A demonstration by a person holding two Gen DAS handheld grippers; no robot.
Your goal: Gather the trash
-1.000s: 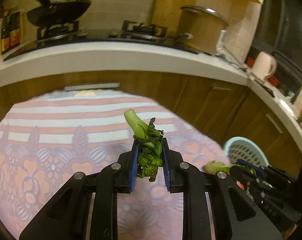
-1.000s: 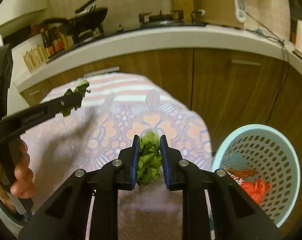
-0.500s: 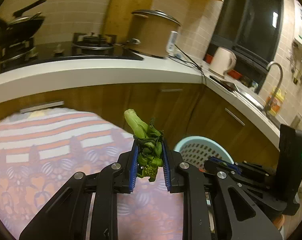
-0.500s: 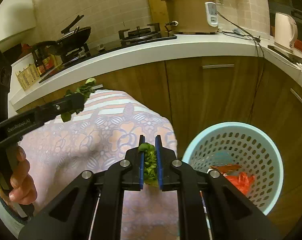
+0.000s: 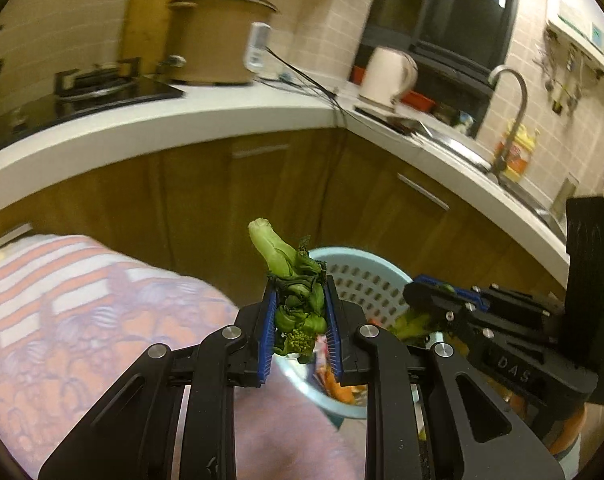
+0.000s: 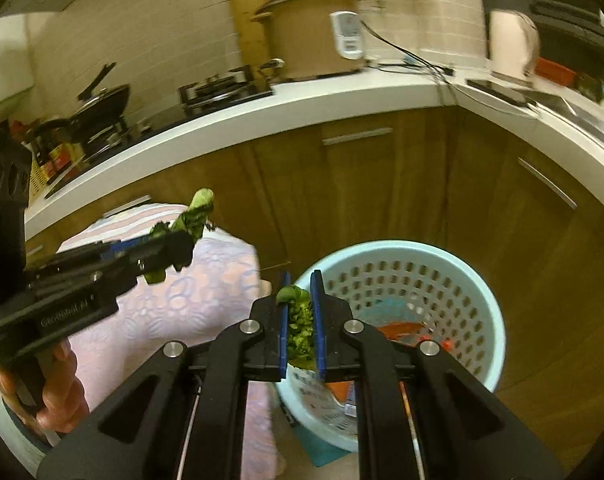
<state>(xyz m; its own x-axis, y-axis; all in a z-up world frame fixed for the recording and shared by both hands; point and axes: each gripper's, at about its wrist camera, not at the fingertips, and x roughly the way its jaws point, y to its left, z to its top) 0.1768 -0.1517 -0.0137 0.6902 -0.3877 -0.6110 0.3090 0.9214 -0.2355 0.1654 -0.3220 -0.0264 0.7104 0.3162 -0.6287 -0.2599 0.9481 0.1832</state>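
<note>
Left gripper (image 5: 300, 320) pinching stalky greens (image 5: 296, 300), right gripper (image 6: 300, 320) clamped on leafy scrap (image 6: 300, 326); perforated basket (image 6: 453, 256) just ahead holds orange waste; drops pending.

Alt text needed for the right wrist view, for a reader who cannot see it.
The right gripper is shut on a green vegetable scrap at the near rim of a pale blue perforated basket holding orange-red trash. At left, the left gripper grips another leafy stalk above a patterned cloth.
</note>
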